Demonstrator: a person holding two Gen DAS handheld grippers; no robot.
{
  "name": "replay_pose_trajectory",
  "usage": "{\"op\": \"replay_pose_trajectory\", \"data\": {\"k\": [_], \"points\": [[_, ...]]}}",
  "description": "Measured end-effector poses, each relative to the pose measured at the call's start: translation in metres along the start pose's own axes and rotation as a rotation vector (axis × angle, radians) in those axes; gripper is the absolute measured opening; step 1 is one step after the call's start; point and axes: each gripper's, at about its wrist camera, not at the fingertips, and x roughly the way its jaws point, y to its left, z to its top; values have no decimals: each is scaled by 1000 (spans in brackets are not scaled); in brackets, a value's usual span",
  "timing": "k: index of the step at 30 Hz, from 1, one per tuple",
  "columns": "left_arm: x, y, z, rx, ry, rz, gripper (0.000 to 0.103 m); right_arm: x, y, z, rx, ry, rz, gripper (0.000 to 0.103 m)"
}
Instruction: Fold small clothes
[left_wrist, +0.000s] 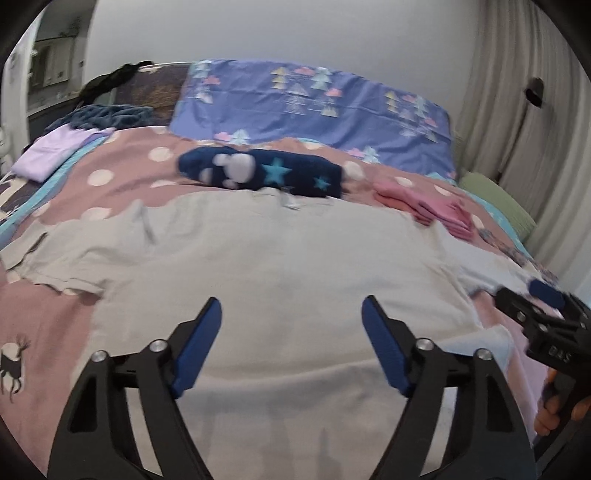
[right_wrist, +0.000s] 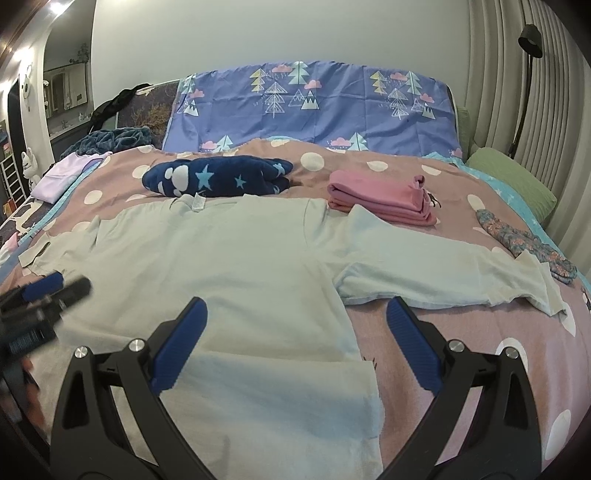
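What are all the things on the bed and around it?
T-shirt: 1, pale grey-white, spread flat on the near part of the bed.
Folded clothes: 1 stack, pink, beyond the shirt's sleeve.
Fleece bundle: 1, navy with stars, beyond the collar.
Flowery cloth: 1, blue-pink, right edge.
Lilac cloth: 1, far left.
Pillow: 1, green, right.
Bedcover: 1, pink, white dots.
Lamp: 1, black, by the curtain.
Left gripper: open above the shirt.
Right gripper: open above the shirt's edge.

Left tool (left_wrist: 291, 306), right tool (right_wrist: 297, 308): black frames, blue pads, silver screws

Folded pink clothes (right_wrist: 380, 201) block the shirt's (right_wrist: 221, 266) far-right edge.
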Motion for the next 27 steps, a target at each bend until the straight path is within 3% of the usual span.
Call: {"op": "replay_pose_trajectory", "data": {"k": [2, 5, 11, 14, 20, 27], "points": [[2, 26, 5, -26, 3, 61, 46, 2, 0, -2, -5, 7, -2, 99], [7, 81, 13, -109, 33, 174, 19, 6, -1, -3, -4, 22, -11, 99], [11, 191, 28, -188, 77, 419, 19, 14, -2, -4, -2, 42, -34, 99], [17, 234, 38, -202, 84, 486, 19, 20, 0, -5, -3, 59, -36, 99], [50, 311, 59, -239, 126, 573, 22, 32, 5, -5, -20, 91, -39, 99], [102, 358, 70, -254, 228, 555, 29, 43, 3, -5, -25, 114, -81, 99]]}}
